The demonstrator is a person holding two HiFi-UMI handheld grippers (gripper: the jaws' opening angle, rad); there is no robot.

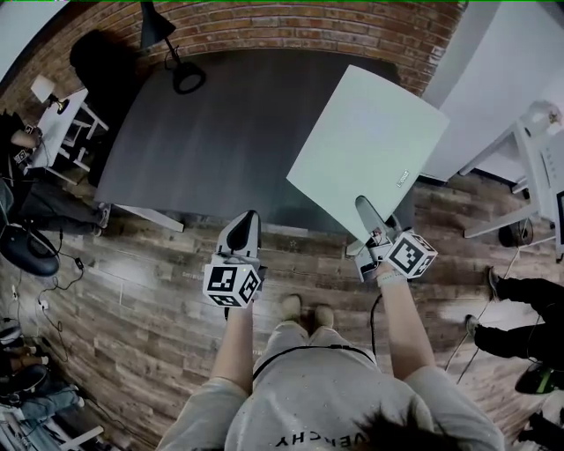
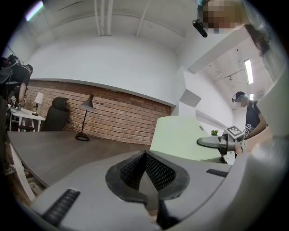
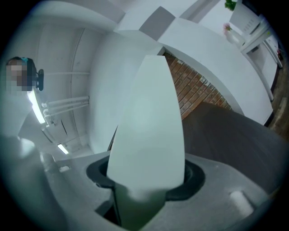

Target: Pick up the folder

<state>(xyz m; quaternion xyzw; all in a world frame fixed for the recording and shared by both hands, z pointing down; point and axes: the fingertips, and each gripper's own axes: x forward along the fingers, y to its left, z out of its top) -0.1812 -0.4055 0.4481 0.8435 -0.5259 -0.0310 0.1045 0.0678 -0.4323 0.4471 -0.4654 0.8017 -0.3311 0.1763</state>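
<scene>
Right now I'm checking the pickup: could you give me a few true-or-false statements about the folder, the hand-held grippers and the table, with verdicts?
The right hand-held gripper clamps the pale green folder. True.
The left hand-held gripper also grips the folder. False: its jaws are together on nothing.
A black desk lamp stands on the dark table. True.
The folder is red. False: it is pale green.

place: office | evidence: dark desk (image 1: 220,132), desk lamp (image 1: 155,28), office chair (image 1: 97,62), brick wall (image 1: 308,26)
</scene>
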